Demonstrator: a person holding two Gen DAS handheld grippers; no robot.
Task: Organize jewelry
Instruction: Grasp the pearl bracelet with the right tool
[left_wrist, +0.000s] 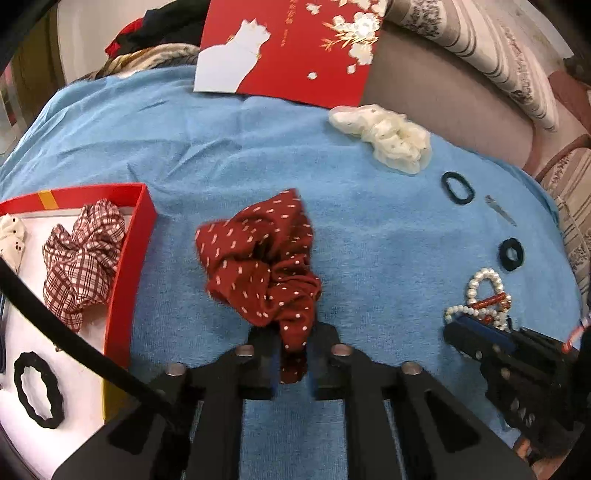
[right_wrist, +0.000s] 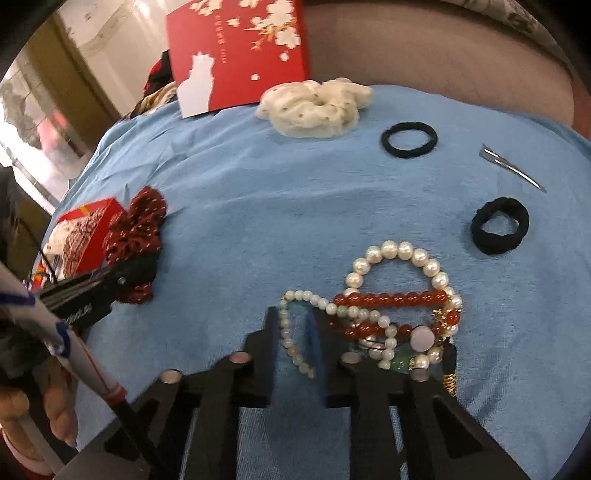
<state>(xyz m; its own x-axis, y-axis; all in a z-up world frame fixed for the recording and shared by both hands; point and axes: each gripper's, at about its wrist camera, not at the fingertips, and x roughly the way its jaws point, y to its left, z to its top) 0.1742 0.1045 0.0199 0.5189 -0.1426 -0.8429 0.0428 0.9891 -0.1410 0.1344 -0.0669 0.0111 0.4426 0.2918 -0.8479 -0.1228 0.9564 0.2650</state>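
Note:
My left gripper (left_wrist: 291, 345) is shut on a dark red dotted scrunchie (left_wrist: 260, 254), pinching its near edge just above the blue cloth (left_wrist: 229, 147); it also shows in the right wrist view (right_wrist: 135, 229). The open red box (left_wrist: 127, 258) at the left holds a plaid scrunchie (left_wrist: 83, 254) and a black hair tie (left_wrist: 38, 389). My right gripper (right_wrist: 291, 334) is open, its jaws either side of a strand of pale beads (right_wrist: 290, 338) from a pile of pearl and red bead bracelets (right_wrist: 399, 306).
On the cloth lie a cream scrunchie (right_wrist: 314, 107), two black hair ties (right_wrist: 409, 139) (right_wrist: 499, 230) and a metal hair clip (right_wrist: 511, 168). The red box lid (left_wrist: 295, 48) leans at the back. A sofa (left_wrist: 443, 88) rises behind.

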